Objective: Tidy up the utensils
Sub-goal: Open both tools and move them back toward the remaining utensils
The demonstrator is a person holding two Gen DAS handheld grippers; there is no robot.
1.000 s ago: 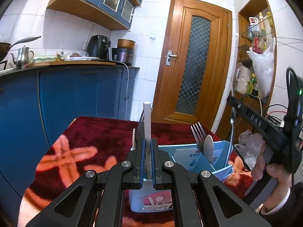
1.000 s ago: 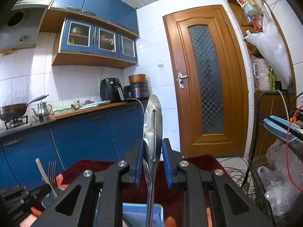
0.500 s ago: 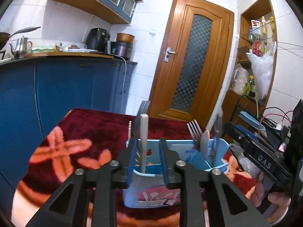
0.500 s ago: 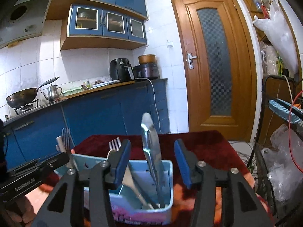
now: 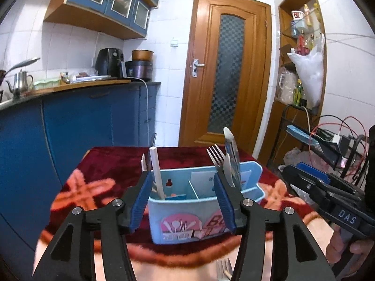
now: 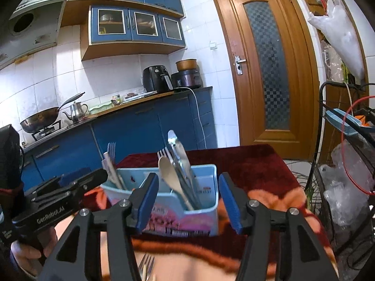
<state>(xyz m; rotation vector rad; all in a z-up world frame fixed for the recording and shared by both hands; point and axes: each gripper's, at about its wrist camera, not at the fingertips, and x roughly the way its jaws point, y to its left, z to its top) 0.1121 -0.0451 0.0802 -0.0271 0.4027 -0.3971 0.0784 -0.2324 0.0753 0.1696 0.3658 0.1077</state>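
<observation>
A light blue utensil caddy stands on the red patterned tablecloth, also in the right wrist view. Its left compartment holds a white-handled utensil. Its right compartment holds a fork, a spoon and a metal knife; the knife shows again in the right wrist view. My left gripper is open and empty just in front of the caddy. My right gripper is open and empty in front of the caddy's right end. Another fork lies on the cloth near me.
Blue kitchen cabinets run along the left. A wooden door is behind the table. A wire rack with cables and bags stands at the right. The table's far edge is just behind the caddy.
Both grippers opened and drew back from the caddy. The left let go of the white-handled utensil; the right let go of the metal knife, and both now stand in the caddy.
</observation>
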